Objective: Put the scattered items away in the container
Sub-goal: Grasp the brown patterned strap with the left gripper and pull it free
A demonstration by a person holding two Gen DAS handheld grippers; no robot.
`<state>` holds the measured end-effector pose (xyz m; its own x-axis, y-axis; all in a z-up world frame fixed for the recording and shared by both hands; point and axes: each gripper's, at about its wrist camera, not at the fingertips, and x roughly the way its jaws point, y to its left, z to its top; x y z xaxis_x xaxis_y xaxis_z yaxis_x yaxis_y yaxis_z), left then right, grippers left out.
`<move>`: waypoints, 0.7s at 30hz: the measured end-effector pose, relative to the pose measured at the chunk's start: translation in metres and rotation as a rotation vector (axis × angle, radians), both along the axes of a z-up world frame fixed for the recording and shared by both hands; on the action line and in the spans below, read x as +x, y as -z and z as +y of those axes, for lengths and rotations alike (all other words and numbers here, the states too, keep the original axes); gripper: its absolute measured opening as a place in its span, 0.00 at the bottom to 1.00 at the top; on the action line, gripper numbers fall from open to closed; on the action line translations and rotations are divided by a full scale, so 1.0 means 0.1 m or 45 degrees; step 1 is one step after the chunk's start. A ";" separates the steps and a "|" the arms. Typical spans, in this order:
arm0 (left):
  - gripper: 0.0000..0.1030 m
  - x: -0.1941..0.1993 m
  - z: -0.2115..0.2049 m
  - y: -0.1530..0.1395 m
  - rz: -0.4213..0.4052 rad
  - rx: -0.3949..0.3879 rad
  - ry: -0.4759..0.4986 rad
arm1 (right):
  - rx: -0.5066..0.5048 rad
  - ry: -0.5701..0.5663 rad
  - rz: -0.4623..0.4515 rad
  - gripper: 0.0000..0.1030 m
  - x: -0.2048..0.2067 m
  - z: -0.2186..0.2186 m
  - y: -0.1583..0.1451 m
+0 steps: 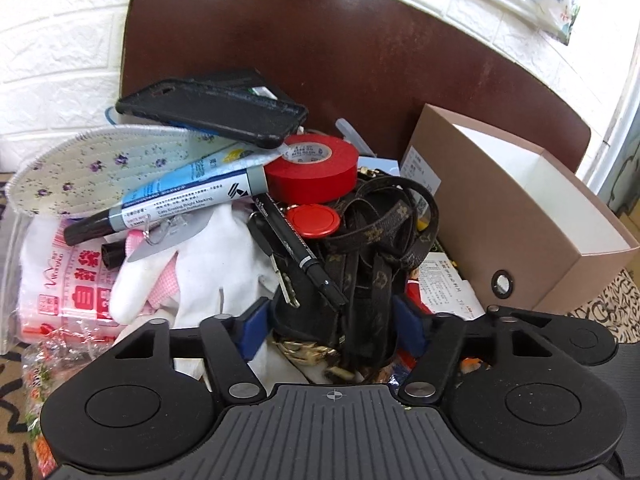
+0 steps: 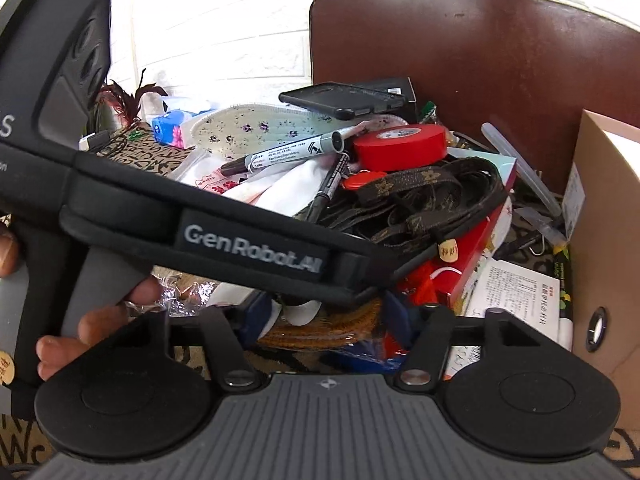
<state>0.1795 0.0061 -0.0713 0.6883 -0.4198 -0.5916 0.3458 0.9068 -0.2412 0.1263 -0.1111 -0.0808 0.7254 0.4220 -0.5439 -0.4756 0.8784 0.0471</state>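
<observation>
The left gripper (image 1: 332, 320) has its jaws set apart on either side of a bunched brown strap (image 1: 376, 248), the blue pads close to the tangle. Whether they already press on it I cannot tell; the bundle fills most of the gap, and gold metal hardware (image 1: 308, 350) shows at its lower end.

The strap looks soft and floppy, a heap of loops with no stiffness of its own, so I judge it will sag and trail when lifted, and its loose loops may drag neighbours along. A black pen (image 1: 300, 244) lies slanted across it, with a red disc (image 1: 314, 221) just beside, and both could slide off. The best hold is probably low on the dense middle of the bundle, where many loops can be pinched at once, not on a single outer loop.

Behind the strap sits a red tape roll (image 1: 316, 168), likely light and rigid, easy to take across its rim. A marker (image 1: 160, 208) leans on it; smooth and round, it may roll. Further back a phone (image 1: 212, 110) rests on a floral insole (image 1: 104, 168).

The box (image 1: 532, 216), open and apparently empty, stands to the right of the heap on the tabletop.

The right gripper (image 2: 326, 318) hangs open over the near clutter, holding nothing.
</observation>
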 end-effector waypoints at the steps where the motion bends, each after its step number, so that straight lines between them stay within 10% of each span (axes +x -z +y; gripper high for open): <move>1: 0.65 -0.04 -0.02 -0.01 -0.003 0.005 0.013 | -0.010 -0.013 0.001 0.46 -0.03 -0.01 -0.01; 21: 0.67 -1.29 -0.36 -0.04 0.076 -0.023 0.148 | -0.050 -0.066 0.095 0.35 -1.31 -0.48 -0.02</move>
